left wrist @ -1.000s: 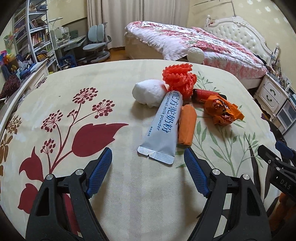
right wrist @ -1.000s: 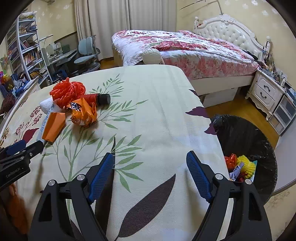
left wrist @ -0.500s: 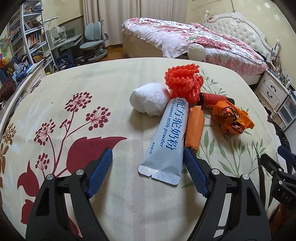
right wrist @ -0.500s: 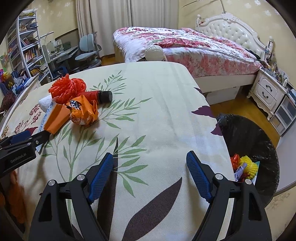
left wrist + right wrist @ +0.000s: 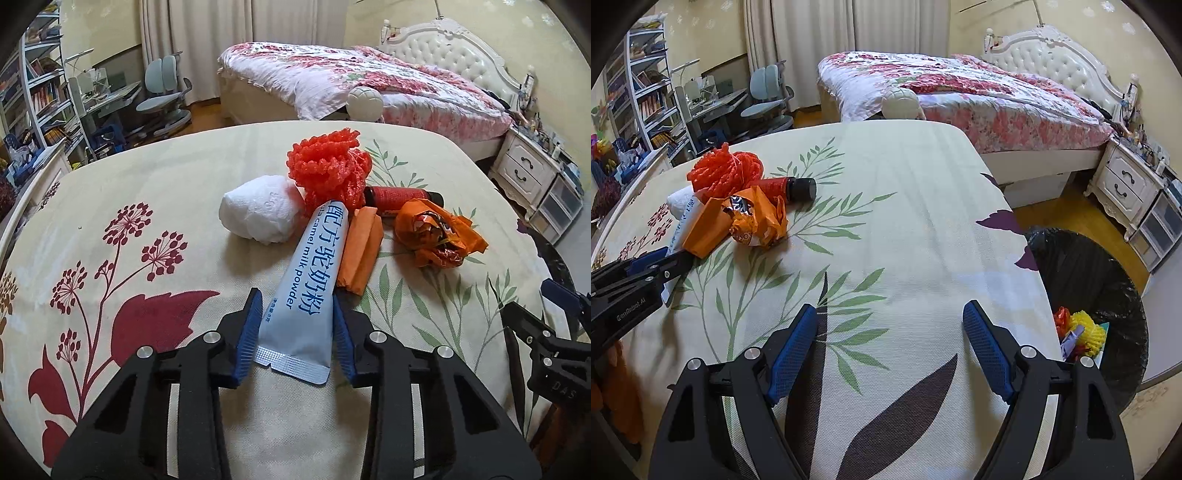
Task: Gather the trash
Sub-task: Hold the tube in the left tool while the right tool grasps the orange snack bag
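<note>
A pile of trash lies on the floral tablecloth [image 5: 155,206]: a pale blue milk powder sachet [image 5: 308,284], a white paper wad [image 5: 258,214], red foam netting [image 5: 330,166], an orange packet [image 5: 362,249], a red bottle [image 5: 400,195] and a crumpled orange wrapper [image 5: 436,232]. My left gripper [image 5: 297,328] is shut on the near end of the sachet, which still rests on the cloth. My right gripper [image 5: 890,343] is open and empty above the cloth, right of the pile [image 5: 738,206]. A black-lined trash bin [image 5: 1100,295] stands beside the table at the right.
The bin holds some red and yellow trash [image 5: 1078,332]. A bed [image 5: 960,96] is beyond the table, a white nightstand [image 5: 1130,181] at the right, a desk with chair [image 5: 764,99] and bookshelves at the back left. The table's right edge drops off near the bin.
My left gripper moved forward over the sachet's near end and closed from wide open onto it. My right gripper stayed open and shifted slightly.
</note>
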